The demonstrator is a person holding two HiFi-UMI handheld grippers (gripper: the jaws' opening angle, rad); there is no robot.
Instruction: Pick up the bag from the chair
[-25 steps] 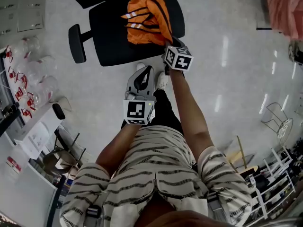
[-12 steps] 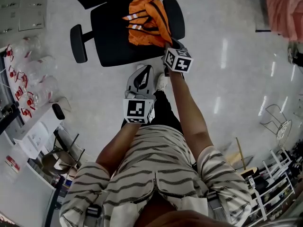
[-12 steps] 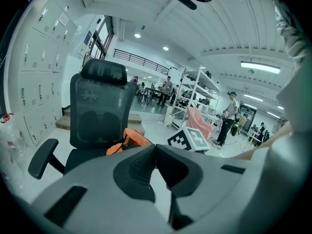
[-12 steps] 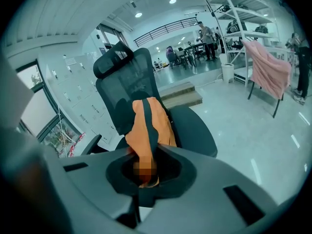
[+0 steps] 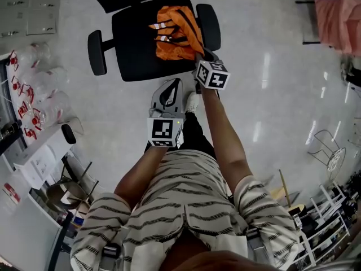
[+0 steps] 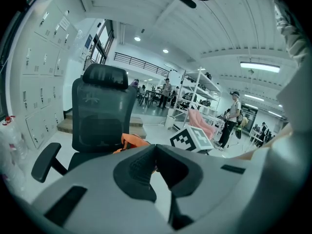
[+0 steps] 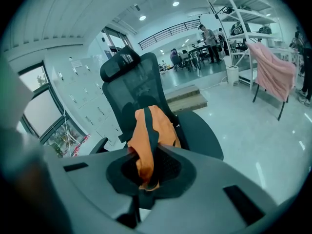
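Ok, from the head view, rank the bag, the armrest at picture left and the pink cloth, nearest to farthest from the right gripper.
1. Bag: its corner is clamped in the right gripper, straight ahead of it.
2. Armrest: across the seat, at picture left.
3. Pink cloth: far across the floor, in the top right corner.
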